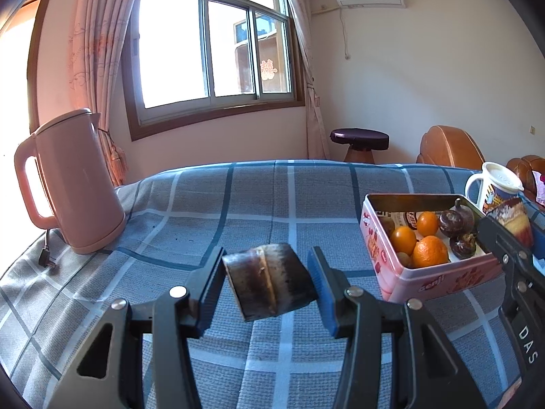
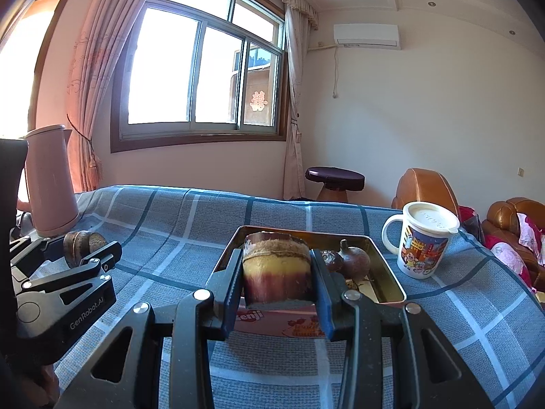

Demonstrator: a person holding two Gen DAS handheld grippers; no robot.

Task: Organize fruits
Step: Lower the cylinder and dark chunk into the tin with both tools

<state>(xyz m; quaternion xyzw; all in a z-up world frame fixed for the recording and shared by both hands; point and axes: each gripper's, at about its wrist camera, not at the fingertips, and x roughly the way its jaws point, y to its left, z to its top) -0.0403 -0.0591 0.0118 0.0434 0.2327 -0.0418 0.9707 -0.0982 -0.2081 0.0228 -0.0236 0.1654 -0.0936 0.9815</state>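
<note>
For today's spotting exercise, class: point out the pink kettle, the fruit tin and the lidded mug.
pink kettle (image 1: 80, 184), left wrist view, middle of its body.
fruit tin (image 1: 374, 248), left wrist view, its pink outer side wall.
lidded mug (image 2: 424, 250), right wrist view, the printed side of the cup.

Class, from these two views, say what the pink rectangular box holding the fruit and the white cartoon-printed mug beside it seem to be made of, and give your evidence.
Pink rectangular box: probably thin sheet metal, a printed tin; its bare inner walls look shiny and brassy, with a thin rolled rim.
White cartoon-printed mug: likely plastic or glazed ceramic, I cannot tell which; smooth glossy wall, and a matte cream lid that looks plastic.
</note>
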